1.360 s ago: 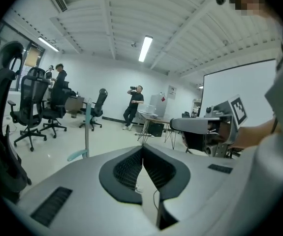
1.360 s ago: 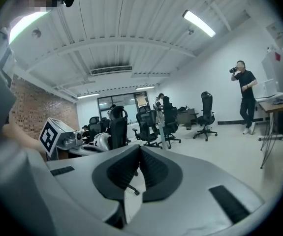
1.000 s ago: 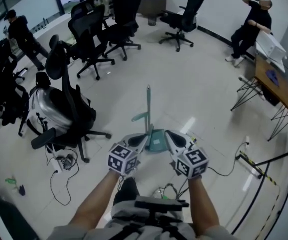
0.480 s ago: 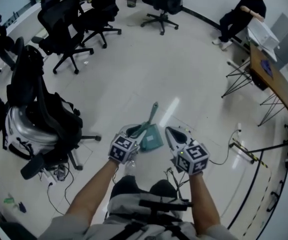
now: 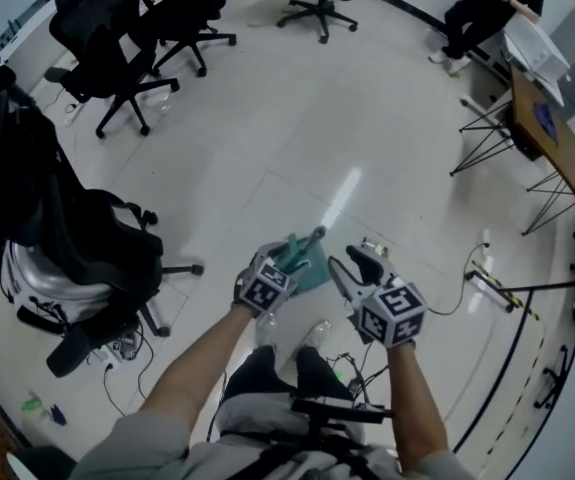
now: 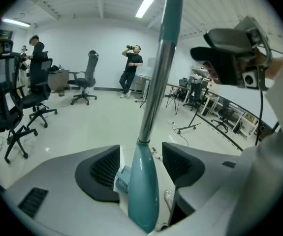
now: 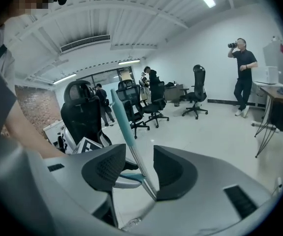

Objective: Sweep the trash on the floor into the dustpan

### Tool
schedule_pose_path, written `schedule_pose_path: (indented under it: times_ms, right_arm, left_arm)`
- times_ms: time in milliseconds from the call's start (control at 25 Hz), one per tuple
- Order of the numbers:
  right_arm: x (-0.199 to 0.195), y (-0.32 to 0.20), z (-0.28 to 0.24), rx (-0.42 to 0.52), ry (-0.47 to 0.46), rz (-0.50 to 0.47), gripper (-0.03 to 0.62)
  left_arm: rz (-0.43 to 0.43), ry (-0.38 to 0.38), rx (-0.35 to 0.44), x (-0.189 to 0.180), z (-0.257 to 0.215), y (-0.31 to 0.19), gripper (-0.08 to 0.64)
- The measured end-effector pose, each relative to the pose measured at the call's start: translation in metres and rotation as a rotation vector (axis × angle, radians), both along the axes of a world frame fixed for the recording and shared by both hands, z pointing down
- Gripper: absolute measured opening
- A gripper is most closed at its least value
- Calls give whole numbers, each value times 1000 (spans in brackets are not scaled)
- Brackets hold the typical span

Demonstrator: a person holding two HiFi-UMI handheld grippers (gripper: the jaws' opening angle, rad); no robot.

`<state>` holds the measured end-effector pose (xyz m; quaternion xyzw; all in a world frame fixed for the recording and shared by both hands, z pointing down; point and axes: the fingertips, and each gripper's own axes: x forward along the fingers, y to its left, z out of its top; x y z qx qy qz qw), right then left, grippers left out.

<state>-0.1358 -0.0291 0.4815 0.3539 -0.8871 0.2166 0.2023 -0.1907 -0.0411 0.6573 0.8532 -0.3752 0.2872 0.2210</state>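
Grasp step: teal plastic dustpan (image 5: 312,271) on floor at your 12 o'clock. Left tool (image 6: 141,166) has just opened wide round teal-and-metal handle (image 6: 143,200), unpinched; right tool (image 7: 140,171) parting, empty. Next, close left squarely.

The left gripper's (image 6: 142,165) jaws had just been opening and stood wide apart; a teal, metal-shafted handle (image 6: 144,193) rose between them, neither pad pressing it.

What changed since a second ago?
Both tongs dropped toward the dustpan. Shut before, they have just been opening: left tongs now straddle a teal handle, right tongs a pole, neither pressing. Nothing gripped yet. Dustpan stays on the floor.
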Motion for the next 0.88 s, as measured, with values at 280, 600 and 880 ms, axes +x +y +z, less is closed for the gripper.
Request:
schedule_pose_path:
  times_ms: [280, 600, 880]
  right_arm:
    - [-20, -22, 24, -35, 16, -84, 239]
    - [-54, -45, 39, -48, -36, -139, 239]
    - [-68, -54, 39, 49, 53, -134, 109]
  left_arm:
    - [69, -14, -24, 18, 22, -16, 252]
    - [89, 17, -44, 24, 15, -21, 120]
    - [104, -51, -1, 18, 25, -25, 107]
